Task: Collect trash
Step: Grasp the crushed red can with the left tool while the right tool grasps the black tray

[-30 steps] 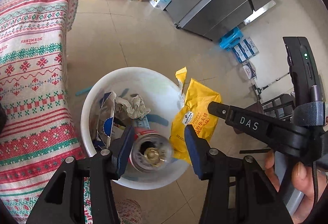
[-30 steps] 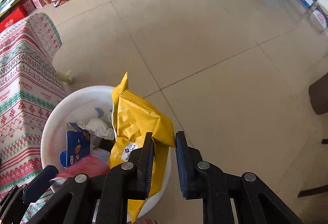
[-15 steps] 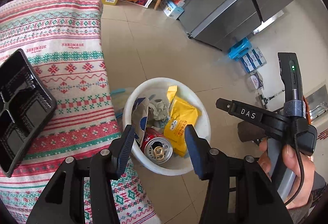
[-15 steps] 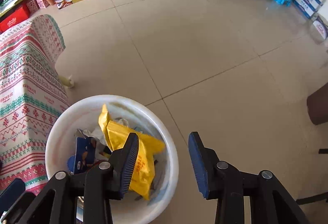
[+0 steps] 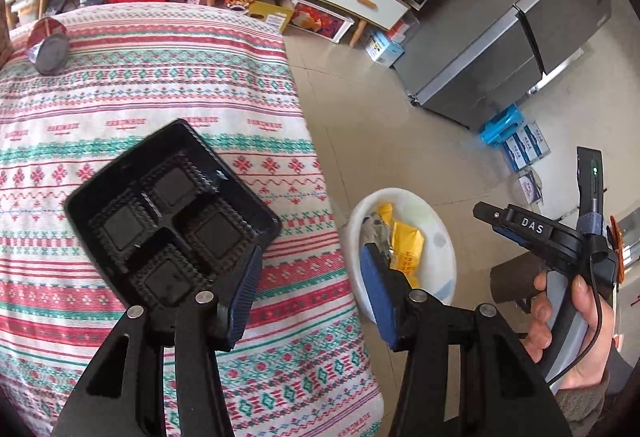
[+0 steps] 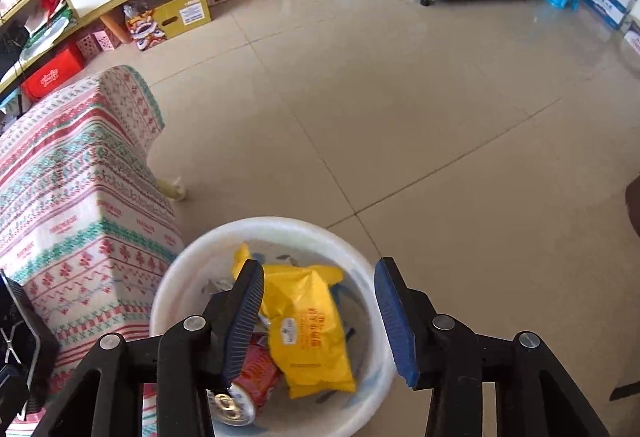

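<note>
Both grippers are wide open and empty. The left gripper hangs above the black tray on the tabletop, its left finger over the tray's corner; the right gripper hovers over the bin. I'd pinch the tray's near rim squarely, since thin plastic may flex.

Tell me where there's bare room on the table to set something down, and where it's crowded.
Free: the tablecloth between the black tray and the red can at the far corner, and the strip from the tray to the table's right edge. Crowded: the white bin on the floor, holding a yellow bag and another can.
</note>
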{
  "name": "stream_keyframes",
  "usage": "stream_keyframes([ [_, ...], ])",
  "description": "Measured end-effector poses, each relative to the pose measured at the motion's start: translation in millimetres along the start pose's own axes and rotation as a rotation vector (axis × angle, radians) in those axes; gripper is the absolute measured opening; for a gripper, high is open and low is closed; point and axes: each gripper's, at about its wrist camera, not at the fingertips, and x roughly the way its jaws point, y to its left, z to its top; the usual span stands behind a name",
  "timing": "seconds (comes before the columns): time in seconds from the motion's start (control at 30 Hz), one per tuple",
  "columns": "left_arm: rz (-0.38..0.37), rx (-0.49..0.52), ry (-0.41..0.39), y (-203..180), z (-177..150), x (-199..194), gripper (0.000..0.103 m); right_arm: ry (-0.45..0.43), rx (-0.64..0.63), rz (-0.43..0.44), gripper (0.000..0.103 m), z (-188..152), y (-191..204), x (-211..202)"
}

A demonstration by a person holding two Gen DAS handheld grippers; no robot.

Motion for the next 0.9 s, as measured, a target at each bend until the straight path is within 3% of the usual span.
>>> stream_keyframes([
  [0.17,0.086,-0.077,-0.050,45.6,19.6,-19.7,0.055,-0.011,-0.052,0.038,0.058,0.2,31.3,-3.6],
  [0.27,0.125,-0.150,-0.080,80.2,35.8,-33.9,0.060,-0.018,-0.102,0.068,0.061,-1.5,53.3,-6.5],
  [0.33,0.148,-0.211,-0.104,105.6,47.2,-44.4,0.063,-0.014,-0.125,0.120,0.068,-3.6,66.5,-8.4],
  [0.53,0.190,-0.448,-0.170,186.8,78.0,-71.1,0.068,0.036,-0.189,0.281,0.072,-12.2,107.4,-5.6],
  [0.67,0.219,-0.498,-0.198,215.7,95.1,-76.9,0.069,0.133,-0.202,0.386,0.073,-21.4,132.8,4.1],
  [0.77,0.213,-0.526,-0.207,232.9,110.1,-74.0,0.070,0.174,-0.230,0.381,0.073,-28.0,151.2,10.1],
  [0.9,0.227,-0.557,-0.211,247.3,132.3,-64.7,0.071,0.160,-0.278,0.357,0.073,-31.8,167.6,6.2],
])
